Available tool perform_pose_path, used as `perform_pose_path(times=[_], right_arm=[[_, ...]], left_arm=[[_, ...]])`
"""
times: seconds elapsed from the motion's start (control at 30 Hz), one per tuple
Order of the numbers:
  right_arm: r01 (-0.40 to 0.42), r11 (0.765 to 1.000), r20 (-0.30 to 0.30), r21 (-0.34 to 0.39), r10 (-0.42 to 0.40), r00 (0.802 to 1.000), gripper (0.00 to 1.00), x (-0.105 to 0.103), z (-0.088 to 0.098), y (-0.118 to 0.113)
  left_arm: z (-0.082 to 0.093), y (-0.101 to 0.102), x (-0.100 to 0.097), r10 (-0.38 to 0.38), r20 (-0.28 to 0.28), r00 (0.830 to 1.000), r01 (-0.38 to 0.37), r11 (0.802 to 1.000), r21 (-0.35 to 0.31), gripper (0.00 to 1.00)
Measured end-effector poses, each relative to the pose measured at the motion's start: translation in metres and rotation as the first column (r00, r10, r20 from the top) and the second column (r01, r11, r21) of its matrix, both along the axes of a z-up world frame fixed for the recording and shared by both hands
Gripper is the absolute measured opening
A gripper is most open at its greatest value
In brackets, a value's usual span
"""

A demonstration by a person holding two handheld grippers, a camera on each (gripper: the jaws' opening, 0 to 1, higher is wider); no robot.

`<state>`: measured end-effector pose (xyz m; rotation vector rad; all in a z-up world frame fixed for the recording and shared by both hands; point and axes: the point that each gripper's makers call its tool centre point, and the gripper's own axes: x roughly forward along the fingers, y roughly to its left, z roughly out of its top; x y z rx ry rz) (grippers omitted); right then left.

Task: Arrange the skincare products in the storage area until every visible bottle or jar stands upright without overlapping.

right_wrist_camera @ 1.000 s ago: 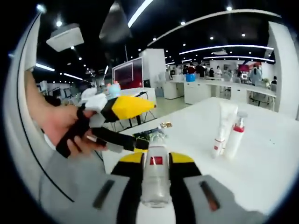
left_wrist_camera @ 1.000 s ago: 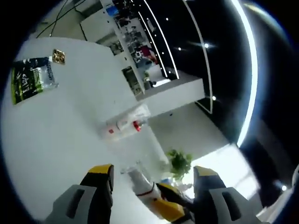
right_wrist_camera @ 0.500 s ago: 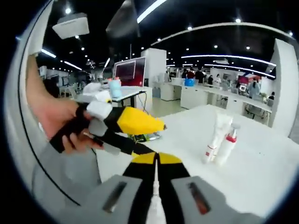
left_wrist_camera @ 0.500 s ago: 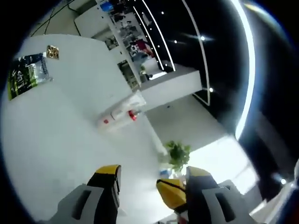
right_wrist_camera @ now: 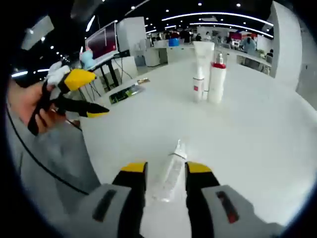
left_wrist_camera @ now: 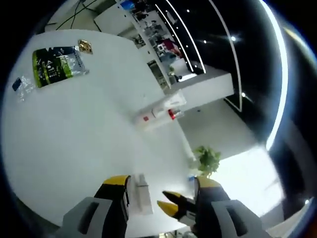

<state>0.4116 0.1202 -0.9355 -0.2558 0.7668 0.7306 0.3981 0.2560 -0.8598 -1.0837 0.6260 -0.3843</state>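
Observation:
A clear bottle (right_wrist_camera: 169,173) with a white cap lies on its side on the white table (right_wrist_camera: 257,124), between the jaws of my right gripper (right_wrist_camera: 166,171), which stand open with a gap on both sides of it. The same clear bottle (left_wrist_camera: 142,194) lies between the jaws of my left gripper (left_wrist_camera: 161,186), which is open and empty. A white tube (right_wrist_camera: 200,69) and a pump bottle (right_wrist_camera: 217,79) with a red collar stand upright side by side farther off. The left gripper (right_wrist_camera: 94,94), held in a hand, shows at the left.
A green packet (left_wrist_camera: 57,67), a small gold sachet (left_wrist_camera: 84,46) and a small clear sachet (left_wrist_camera: 22,84) lie near the table's far side. The right gripper's yellow tip (left_wrist_camera: 171,208) pokes in beside the bottle. Desks and people fill the room behind.
The right gripper, shut on the clear bottle a second ago, has come down to the table and opened. The bottle now lies on the table. Both cameras have shifted.

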Motion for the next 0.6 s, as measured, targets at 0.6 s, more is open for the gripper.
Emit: perform_pose_path(times=[0.6], right_arm=[[-0.097,0.988,-0.093,-0.117,0.086,0.992,0.22,-0.008,-0.054,0.037]], left_arm=[[-0.008,-0.003,-0.021,-0.034,-0.020,0.999,0.034,0.999,0.027,0.48]])
